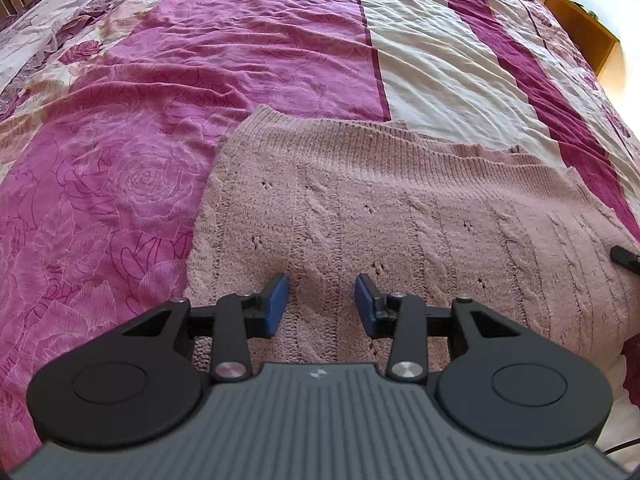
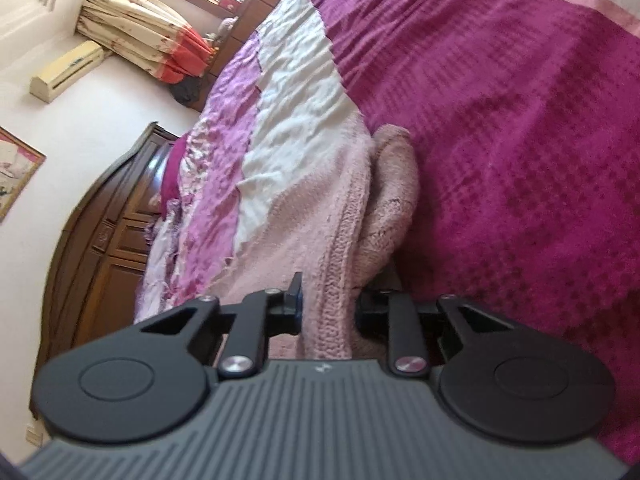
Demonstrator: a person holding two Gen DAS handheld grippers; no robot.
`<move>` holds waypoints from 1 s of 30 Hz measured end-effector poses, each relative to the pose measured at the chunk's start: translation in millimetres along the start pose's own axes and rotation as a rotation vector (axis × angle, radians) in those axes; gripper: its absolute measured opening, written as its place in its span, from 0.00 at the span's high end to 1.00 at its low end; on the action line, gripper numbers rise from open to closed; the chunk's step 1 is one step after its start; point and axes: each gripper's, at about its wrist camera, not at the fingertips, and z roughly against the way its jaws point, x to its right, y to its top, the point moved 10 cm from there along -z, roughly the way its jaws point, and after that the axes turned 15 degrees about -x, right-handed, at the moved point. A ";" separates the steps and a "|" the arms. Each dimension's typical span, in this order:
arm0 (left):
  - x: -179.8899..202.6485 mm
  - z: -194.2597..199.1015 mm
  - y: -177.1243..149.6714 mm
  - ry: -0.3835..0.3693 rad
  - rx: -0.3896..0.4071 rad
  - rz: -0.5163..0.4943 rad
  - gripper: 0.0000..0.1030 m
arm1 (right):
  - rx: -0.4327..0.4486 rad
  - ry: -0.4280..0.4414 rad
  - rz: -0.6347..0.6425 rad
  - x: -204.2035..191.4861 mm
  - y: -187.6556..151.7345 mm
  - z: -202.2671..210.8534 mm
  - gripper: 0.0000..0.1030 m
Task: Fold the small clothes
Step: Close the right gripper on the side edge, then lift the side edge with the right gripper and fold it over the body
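A: How will the pale pink cable-knit sweater point(image 1: 400, 216) handle, lying on the magenta floral bed cover point(image 1: 120, 160)?

B: Soft, limp, fairly light I judge; best pinched at an edge. Its long axis runs across the left view.

A: The tools?

B: Left tool point(image 1: 322, 304) hovers, jaws apart, empty. Right tool point(image 2: 328, 304) has the ribbed edge between its jaws; how tightly, I cannot tell.
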 end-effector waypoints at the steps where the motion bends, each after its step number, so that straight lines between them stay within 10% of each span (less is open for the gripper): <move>1: 0.2 0.0 0.1 0.001 -0.001 -0.002 0.56 | 0.005 -0.001 0.012 -3.7 0.7 1.1 0.76; 30: -16.7 55.4 -7.8 0.005 0.068 -0.031 0.56 | -0.003 0.042 0.184 -117.4 0.4 -10.7 0.76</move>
